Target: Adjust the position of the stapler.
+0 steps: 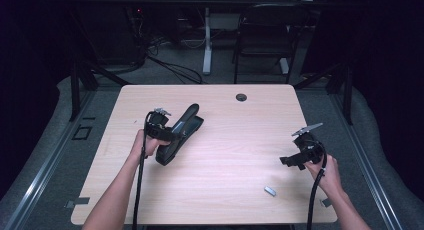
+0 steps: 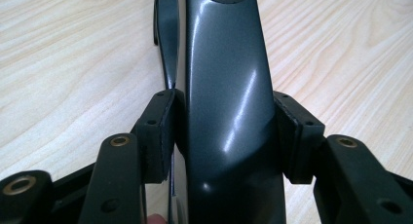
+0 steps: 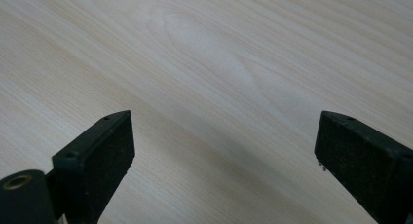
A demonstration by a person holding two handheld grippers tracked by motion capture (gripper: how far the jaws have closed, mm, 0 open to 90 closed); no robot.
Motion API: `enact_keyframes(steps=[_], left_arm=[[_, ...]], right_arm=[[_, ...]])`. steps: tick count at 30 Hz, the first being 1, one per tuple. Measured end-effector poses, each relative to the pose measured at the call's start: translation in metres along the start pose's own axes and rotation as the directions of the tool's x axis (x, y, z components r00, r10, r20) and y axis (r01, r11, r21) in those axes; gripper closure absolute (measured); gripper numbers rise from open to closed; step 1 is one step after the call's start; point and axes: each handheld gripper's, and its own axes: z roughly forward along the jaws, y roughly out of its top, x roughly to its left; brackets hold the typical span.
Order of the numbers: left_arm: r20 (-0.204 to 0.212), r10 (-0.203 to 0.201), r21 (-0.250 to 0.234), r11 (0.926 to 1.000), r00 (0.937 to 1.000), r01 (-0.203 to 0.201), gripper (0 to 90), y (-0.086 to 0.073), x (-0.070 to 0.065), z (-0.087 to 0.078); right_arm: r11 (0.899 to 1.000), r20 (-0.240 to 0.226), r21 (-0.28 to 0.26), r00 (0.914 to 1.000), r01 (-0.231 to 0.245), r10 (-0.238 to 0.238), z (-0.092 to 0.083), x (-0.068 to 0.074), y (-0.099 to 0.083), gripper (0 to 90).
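Left gripper (image 1: 172,135): fingers (image 2: 158,136) pressed on both sides of a dark grey case (image 2: 229,112), a glossy elongated thing like a glasses case. The grip sits across its middle, and the fingers stand about half closed around its width. In the left gripper view a second dark shell edge shows behind the main body at upper left, so the case looks hinged and partly open. In the high view the case (image 1: 179,134) runs diagonally, far end up and right, near end down by the left hand (image 1: 145,144). It sits over the left-centre of the counter (image 1: 240,140); whether it touches the wood is unclear.

Right gripper (image 1: 290,161): fingers (image 3: 102,160) wide apart with nothing between them, bare wood grain below. It is held above the right side of the counter, pointing left, well apart from the case.

A small silver clip (image 1: 270,191) lies flat near the front edge, just left of the right forearm. There's a round grommet hole (image 1: 241,97) near the far edge. A chair (image 1: 265,35) stands beyond the counter.
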Motion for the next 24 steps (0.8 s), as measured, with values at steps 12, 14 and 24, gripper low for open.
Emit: enact_keyframes(steps=[12, 14, 24], left_arm=[[0.01, 0.053, -0.003, 0.9986, 0.9985, -0.053, 48.8, 0.0, -0.002, 0.001], [0.013, 0.061, -0.004, 0.9981, 0.9981, -0.061, 49.0, 0.0, -0.004, 0.002], [0.053, 0.147, 0.022, 0.9888, 0.9878, -0.148, 49.5, 0.003, -0.018, 0.007]], right_arm=[[1.0, -0.004, 0.001, 1.0, -0.007, 0.007, 0.0, 0.002, 0.0, 7.0], [1.0, -0.004, 0.001, 1.0, -0.006, 0.006, 0.0, 0.001, 0.0, 6.8], [1.0, -0.01, -0.005, 0.9999, -0.008, 0.008, 0.0, 0.0, 0.0, 6.2]])
